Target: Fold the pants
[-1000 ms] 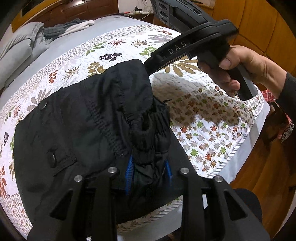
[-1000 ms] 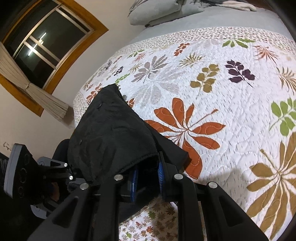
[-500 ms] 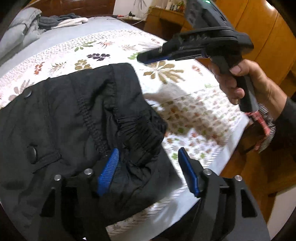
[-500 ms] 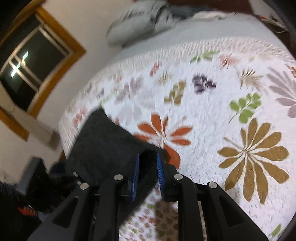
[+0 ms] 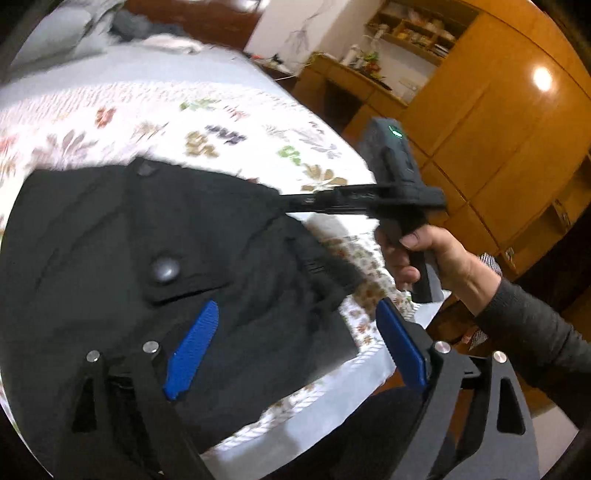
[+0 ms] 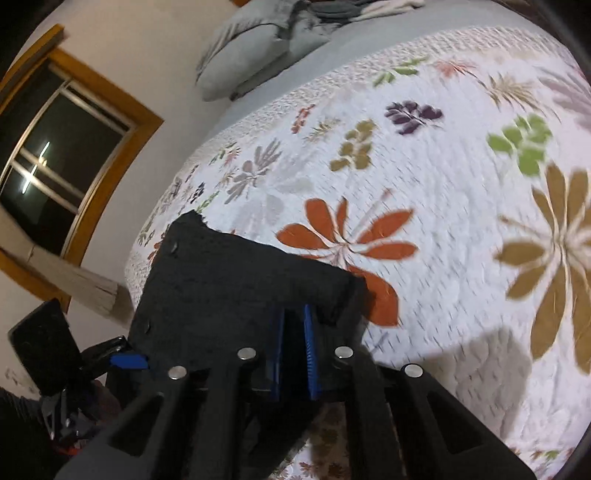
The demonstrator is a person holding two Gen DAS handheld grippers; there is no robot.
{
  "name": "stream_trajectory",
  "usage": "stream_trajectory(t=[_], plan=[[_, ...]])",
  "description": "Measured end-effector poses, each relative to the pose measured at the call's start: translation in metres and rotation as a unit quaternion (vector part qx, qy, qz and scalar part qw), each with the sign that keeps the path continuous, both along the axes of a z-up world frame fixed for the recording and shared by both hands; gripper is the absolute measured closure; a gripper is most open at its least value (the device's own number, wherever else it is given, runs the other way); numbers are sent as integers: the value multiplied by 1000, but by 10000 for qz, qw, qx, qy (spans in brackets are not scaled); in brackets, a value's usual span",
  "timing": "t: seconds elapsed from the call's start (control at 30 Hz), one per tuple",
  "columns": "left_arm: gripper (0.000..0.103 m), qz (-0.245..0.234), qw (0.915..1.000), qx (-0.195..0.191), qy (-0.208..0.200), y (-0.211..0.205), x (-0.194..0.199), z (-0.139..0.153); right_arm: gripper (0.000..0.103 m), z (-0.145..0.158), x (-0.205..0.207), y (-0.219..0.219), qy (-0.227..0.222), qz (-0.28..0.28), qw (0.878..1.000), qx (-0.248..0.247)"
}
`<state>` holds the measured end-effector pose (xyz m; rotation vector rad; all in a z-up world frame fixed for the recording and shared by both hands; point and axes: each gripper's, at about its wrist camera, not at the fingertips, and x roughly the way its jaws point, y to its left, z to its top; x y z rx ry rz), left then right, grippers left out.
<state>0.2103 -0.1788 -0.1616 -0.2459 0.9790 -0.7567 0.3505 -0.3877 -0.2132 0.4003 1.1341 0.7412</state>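
Black pants (image 5: 155, 236) lie folded at the near corner of the quilted bed (image 6: 424, 192). Left tool (image 5: 295, 347), jaws just opening, is spread wide and clear of the cloth; right tool (image 6: 294, 354), just closing, pinches a fold edge. Soft, limp, light: best taken at the thick waistband or hem.

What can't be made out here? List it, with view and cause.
- Left wrist view: the near edge of the black pants is hidden behind the open left tool.
- Left wrist view: the shelf items are too small and blurred.
- Right wrist view: what the nearly closed right tool pinches; its own fingers cover the pants edge.
- Right wrist view: the quilt pattern is motion-blurred.
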Motion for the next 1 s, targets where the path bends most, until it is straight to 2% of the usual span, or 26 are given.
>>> stream_trajectory(t=[0.03, 0.07, 0.17, 0.27, 0.33, 0.4, 0.47, 0.53, 0.57, 0.63, 0.73, 0.83, 0.9, 0.93, 0.97, 1.0], plan=[[16, 28, 9999, -132, 93, 6, 2, -2, 93, 5, -5, -1, -61, -46, 10000, -8], [16, 59, 9995, -264, 139, 11, 4, -1, 89, 11, -9, -1, -154, -90, 9998, -12], [14, 179, 9983, -556, -70, 36, -1, 15, 88, 40, -38, -5, -554, -383, 9977, 109], [13, 358, 9968, -658, -286, 60, -6, 28, 88, 60, -79, 8, -753, -215, 9963, 358], [12, 533, 9959, -646, -331, 79, -6, 33, 88, 67, -105, 23, -866, -49, 9958, 308], [11, 670, 9955, -622, -237, 96, -4, 30, 88, 58, -120, 30, -685, -24, 9970, 351], [11, 758, 9957, -524, -94, 105, 4, 20, 91, 37, -128, 35, -495, -113, 9986, -141], [11, 856, 9953, -415, 200, 114, 13, 0, 96, 18, -129, 28, -231, -274, 9994, -9], [11, 839, 9947, -495, 341, 117, 16, -8, 102, 12, -128, 25, -103, -357, 9993, 61], [11, 870, 9922, -713, 537, 125, 22, -17, 102, 11, -128, 21, 42, -432, 9990, 127], [11, 958, 9886, -1013, 576, 138, 22, -6, 93, 38, -128, 17, -54, -542, 9980, 307], [10, 974, 9860, -1302, 380, 157, 23, 13, 86, 67, -119, 14, -275, -678, 9965, 412], [8, 1112, 9829, -1417, 377, 174, 30, 20, 74, 75, -102, 16, -291, -844, 9949, 477], [8, 1190, 9808, -1486, 433, 183, 34, 21, 59, 74, -91, 16, -271, -956, 9937, 510], [7, 1262, 9780, -1572, 537, 193, 40, 19, 55, 72, -80, 16, -228, -1081, 9925, 526], [7, 1324, 9744, -1679, 702, 202, 50, 15, 55, 67, -69, 16, -151, -1147, 9915, 589]])
